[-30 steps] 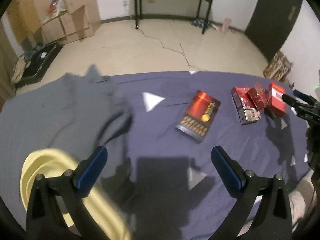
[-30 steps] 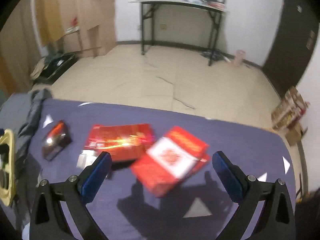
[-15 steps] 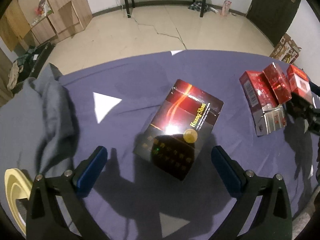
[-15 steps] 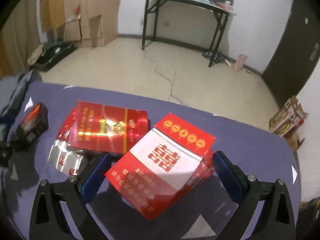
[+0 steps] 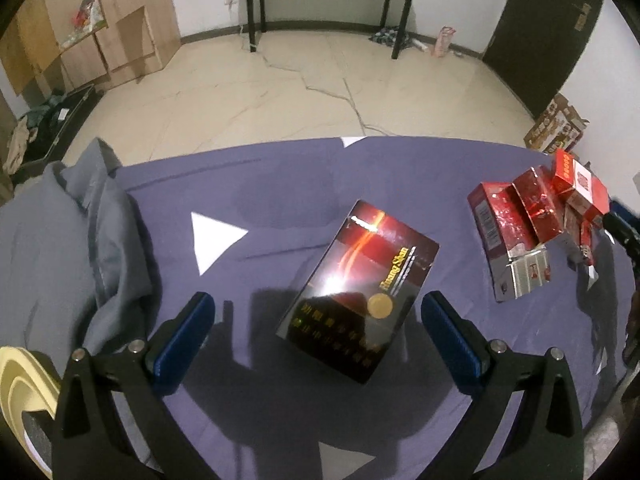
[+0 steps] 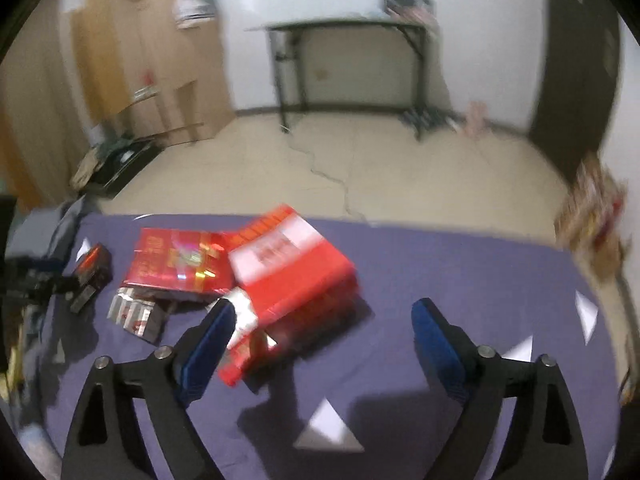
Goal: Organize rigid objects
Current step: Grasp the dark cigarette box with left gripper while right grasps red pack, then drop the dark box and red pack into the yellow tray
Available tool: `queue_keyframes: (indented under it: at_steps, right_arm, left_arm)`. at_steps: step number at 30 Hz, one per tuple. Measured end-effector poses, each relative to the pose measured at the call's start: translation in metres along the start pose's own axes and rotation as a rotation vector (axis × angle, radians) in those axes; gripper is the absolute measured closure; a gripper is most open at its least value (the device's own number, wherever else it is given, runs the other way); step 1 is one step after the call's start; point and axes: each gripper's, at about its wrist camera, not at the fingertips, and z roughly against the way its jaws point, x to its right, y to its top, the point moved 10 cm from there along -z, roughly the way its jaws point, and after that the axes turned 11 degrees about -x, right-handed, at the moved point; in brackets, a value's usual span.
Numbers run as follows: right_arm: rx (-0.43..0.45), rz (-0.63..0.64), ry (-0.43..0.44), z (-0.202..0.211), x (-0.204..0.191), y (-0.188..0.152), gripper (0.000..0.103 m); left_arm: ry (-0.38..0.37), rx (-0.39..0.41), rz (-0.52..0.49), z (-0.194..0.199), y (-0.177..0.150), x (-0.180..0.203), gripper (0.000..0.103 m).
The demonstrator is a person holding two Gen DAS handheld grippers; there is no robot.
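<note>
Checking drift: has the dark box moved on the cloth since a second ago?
Cannot tell: the dark box keeps its angle and its place between the white triangle and the red packs; the camera came closer.

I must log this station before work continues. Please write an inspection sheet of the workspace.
Surface: purple cloth with white triangle marks.
Job's things: dark box lying flat, alone; red boxes piled together; red-white box tilted on that pile.
Clutter: grey garment; yellow rim at the edge.
Grippers: left gripper open around the dark box, not touching; right gripper open, jaws just closing slightly, beside the red-white box.
Cables: nothing seen.
Surroundings: cracked floor, black table, cardboard, dark door.
</note>
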Motion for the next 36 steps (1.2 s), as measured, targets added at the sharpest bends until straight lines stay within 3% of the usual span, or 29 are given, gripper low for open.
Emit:
queue_keyframes:
  at_steps: [3, 6, 8, 10, 12, 13, 17, 22, 25, 29, 31, 34, 36]
  right_arm:
    - [-0.023, 0.173, -0.034, -0.006, -0.021, 0.008, 0.007]
    - [-0.096, 0.228, -0.036, -0.027, -0.022, 0.015, 0.008]
    - [-0.129, 0.235, -0.043, -0.041, -0.016, 0.021, 0.011]
    - [-0.138, 0.216, -0.028, -0.048, -0.012, 0.028, 0.021]
    - [-0.128, 0.193, 0.009, -0.050, -0.011, 0.035, 0.042]
    - [-0.126, 0.183, 0.010, -0.051, -0.011, 0.040, 0.044]
    - [-0.094, 0.167, 0.018, -0.029, 0.000, 0.045, 0.046]
    - [-0.017, 0.138, 0.044, 0.019, -0.006, 0.039, 0.046]
    - [0.015, 0.201, 0.103, 0.049, -0.055, 0.032, 0.046]
    - [0.058, 0.341, 0.263, 0.084, -0.177, 0.031, 0.046]
    - [0.058, 0.402, 0.331, 0.094, -0.235, 0.023, 0.046]
    - [0.007, 0.538, 0.445, 0.099, -0.346, -0.015, 0.046]
    - [-0.040, 0.602, 0.467, 0.089, -0.394, -0.041, 0.046]
  left_arm:
    - [0.001, -0.013, -0.050, -0.006, 0.001, 0.003, 0.001]
    - [0.031, -0.011, -0.103, -0.012, 0.005, 0.004, 0.002]
    - [0.059, -0.017, -0.122, -0.016, 0.008, 0.002, 0.015]
    - [0.036, -0.026, -0.121, -0.019, 0.008, 0.004, 0.040]
    - [0.032, -0.044, -0.129, -0.023, 0.007, 0.006, 0.042]
    - [0.034, -0.038, -0.131, -0.023, 0.006, 0.006, 0.043]
    - [0.004, -0.034, -0.105, -0.012, 0.004, 0.009, 0.044]
    - [-0.052, 0.044, -0.056, 0.057, -0.006, -0.009, 0.045]
    - [-0.040, 0.096, 0.014, 0.106, -0.024, -0.050, 0.045]
    - [0.039, 0.128, 0.126, 0.165, -0.075, -0.135, 0.045]
    - [0.084, 0.121, 0.191, 0.186, -0.116, -0.185, 0.045]
    - [0.134, 0.071, 0.298, 0.190, -0.173, -0.246, 0.045]
    - [0.146, 0.018, 0.347, 0.179, -0.202, -0.270, 0.045]
